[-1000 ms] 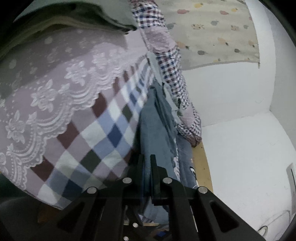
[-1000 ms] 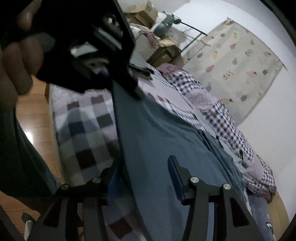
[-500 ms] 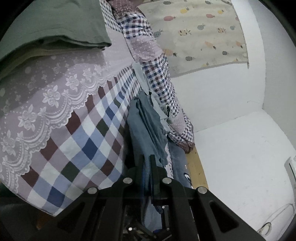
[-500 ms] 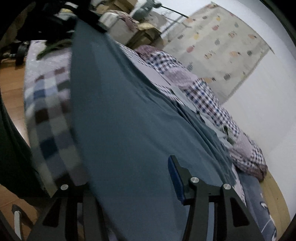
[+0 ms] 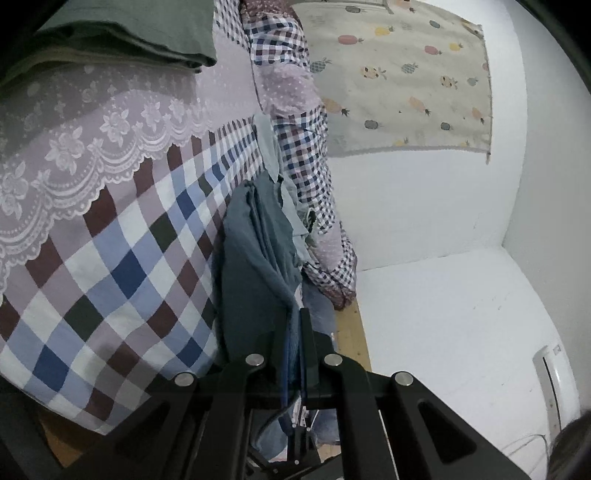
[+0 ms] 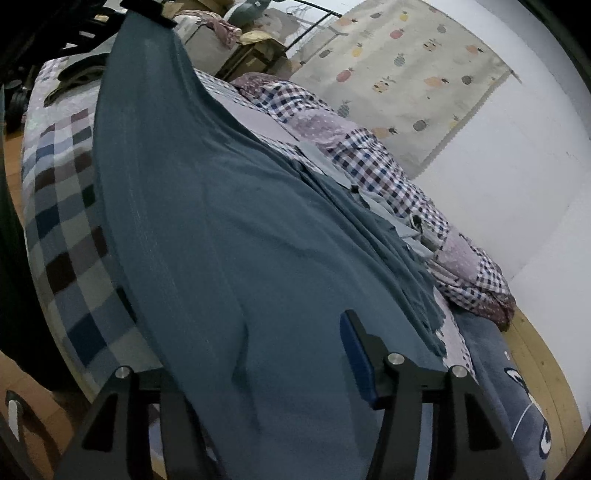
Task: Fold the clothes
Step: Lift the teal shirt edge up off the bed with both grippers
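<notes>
A teal-grey garment (image 6: pixel 229 229) is stretched out over the checked bed (image 5: pixel 122 266). My left gripper (image 5: pixel 293 332) is shut on one edge of it, and the cloth (image 5: pixel 258 251) runs bunched away from its jaws along the bed's side. In the right wrist view the left gripper (image 6: pixel 147 9) holds the far corner at the top left. My right gripper (image 6: pixel 247 328) stands open, jaws wide apart. The garment lies across it and hides its left finger; the blue pad of the right finger (image 6: pixel 354 347) shows bare.
Folded green clothes (image 5: pixel 122 33) lie on the lace cover at the bed's far end. A rolled checked quilt (image 5: pixel 303 155) runs along the wall side under a pineapple-print cloth (image 5: pixel 406 85). A navy blanket (image 6: pixel 517 387) hangs by the wooden floor (image 6: pixel 535 350). Boxes (image 6: pixel 251 48) stand behind.
The left gripper has drawn away from the right one, pulling the garment out long and taut between them. The hand that was close in the right wrist view is gone from it.
</notes>
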A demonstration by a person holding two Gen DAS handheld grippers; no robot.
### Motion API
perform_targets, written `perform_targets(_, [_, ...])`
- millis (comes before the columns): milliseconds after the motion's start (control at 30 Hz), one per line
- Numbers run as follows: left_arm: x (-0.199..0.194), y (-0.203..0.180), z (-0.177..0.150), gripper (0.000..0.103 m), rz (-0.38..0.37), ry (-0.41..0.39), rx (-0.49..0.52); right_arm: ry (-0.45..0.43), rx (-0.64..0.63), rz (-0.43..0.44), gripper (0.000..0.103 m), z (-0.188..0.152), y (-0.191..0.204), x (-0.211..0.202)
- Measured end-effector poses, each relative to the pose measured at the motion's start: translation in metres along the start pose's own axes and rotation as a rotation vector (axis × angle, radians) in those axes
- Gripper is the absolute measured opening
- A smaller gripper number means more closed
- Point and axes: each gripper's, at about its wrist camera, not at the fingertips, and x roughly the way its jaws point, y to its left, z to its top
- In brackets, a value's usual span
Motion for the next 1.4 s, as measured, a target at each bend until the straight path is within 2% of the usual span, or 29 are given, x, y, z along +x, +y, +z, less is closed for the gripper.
perform_targets(300, [-0.014, -0.025, -0.002, 0.002, 0.003, -0.045, 0.052, 0.038, -0.027, -0.052, 0.06, -0.025, -0.015, -0.009])
perform_targets(567, [-0.016, -0.03, 0.007, 0.002, 0.011, -0.064, 0.063, 0.162, -0.059, -0.116, 0.06, -0.067, -0.04, -0.009])
perform_targets(933, [-0.007, -0.033, 0.008, 0.002, -0.002, -0.053, 0.076, 0.236, -0.283, -0.173, 0.06, -0.129, -0.068, -0.026])
perform_targets(1200, [-0.006, -0.037, 0.003, 0.002, -0.031, -0.063, 0.109, 0.261, -0.313, -0.164, 0.059, -0.157, -0.081, -0.035])
perform_targets(1267, [-0.008, -0.035, 0.004, 0.002, -0.039, -0.068, 0.102, 0.243, -0.35, -0.169, 0.056, -0.16, -0.081, -0.039])
perform_targets(1333, [-0.008, -0.034, 0.005, 0.002, -0.043, -0.068, 0.098, 0.216, -0.383, -0.175, 0.04, -0.161, -0.081, -0.045])
perform_targets(1400, [-0.007, -0.035, 0.006, 0.002, -0.043, -0.065, 0.1, 0.198, -0.418, -0.187, 0.033, -0.161, -0.078, -0.05])
